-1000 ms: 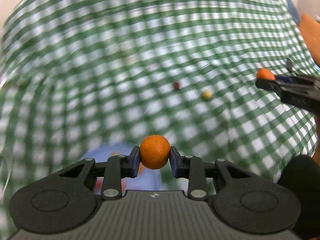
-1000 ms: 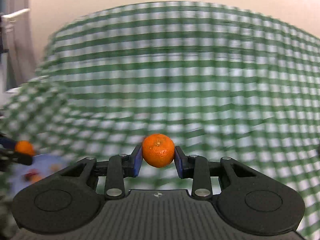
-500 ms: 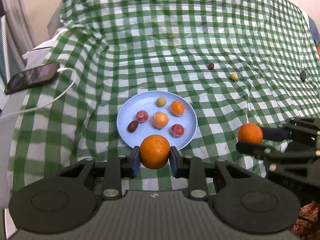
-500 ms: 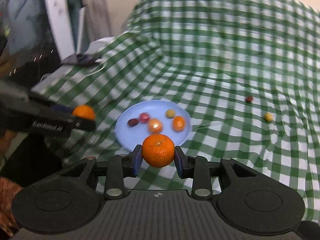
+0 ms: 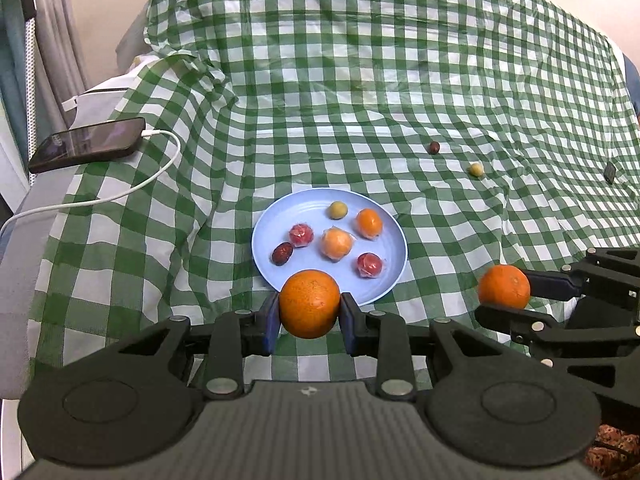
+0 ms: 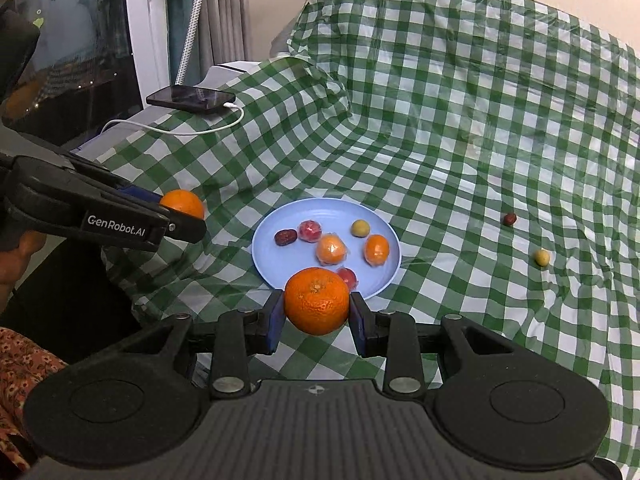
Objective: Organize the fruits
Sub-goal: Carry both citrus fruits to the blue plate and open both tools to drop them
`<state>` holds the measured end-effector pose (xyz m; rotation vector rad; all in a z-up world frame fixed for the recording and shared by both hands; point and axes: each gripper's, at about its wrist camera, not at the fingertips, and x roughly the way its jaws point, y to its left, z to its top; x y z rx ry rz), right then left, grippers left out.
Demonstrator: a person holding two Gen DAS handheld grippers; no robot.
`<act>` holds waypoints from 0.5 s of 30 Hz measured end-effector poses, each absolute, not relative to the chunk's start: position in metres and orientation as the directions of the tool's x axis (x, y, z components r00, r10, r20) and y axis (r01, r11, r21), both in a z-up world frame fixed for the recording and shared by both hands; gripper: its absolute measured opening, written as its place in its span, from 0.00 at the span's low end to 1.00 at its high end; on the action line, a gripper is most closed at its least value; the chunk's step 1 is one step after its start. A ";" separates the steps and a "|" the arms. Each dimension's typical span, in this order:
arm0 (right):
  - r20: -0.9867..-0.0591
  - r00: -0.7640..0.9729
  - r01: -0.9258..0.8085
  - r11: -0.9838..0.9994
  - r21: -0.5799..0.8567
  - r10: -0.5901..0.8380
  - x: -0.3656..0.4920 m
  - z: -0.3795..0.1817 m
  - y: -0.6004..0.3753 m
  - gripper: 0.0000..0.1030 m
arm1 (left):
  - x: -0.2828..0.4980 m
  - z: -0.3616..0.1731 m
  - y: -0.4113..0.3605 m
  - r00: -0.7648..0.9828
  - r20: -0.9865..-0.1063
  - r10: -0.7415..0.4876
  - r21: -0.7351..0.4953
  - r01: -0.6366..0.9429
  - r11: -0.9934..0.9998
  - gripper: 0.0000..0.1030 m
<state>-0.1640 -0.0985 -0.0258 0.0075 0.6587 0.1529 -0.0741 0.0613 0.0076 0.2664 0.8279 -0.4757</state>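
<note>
Each gripper has its fingers clamped on a round, dimpled orange. A smooth blue plate of wrapped fruit lies beyond on wrinkled gingham cloth.

My right orange covers most of one red fruit on the plate. I can't identify the small dark thing near the cloth's right edge.
</note>
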 end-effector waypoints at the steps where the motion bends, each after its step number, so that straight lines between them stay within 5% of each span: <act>1: -0.610 0.779 -0.138 0.989 0.056 0.144 -0.164 -0.026 -0.099 0.34 | -0.073 0.008 0.061 0.581 -0.757 -0.300 0.043 0.502 0.864 0.33; 15: -0.635 0.758 -0.142 0.988 0.066 0.151 -0.150 -0.032 -0.103 0.34 | -0.059 0.001 0.056 0.573 -0.764 -0.296 0.034 0.495 0.869 0.33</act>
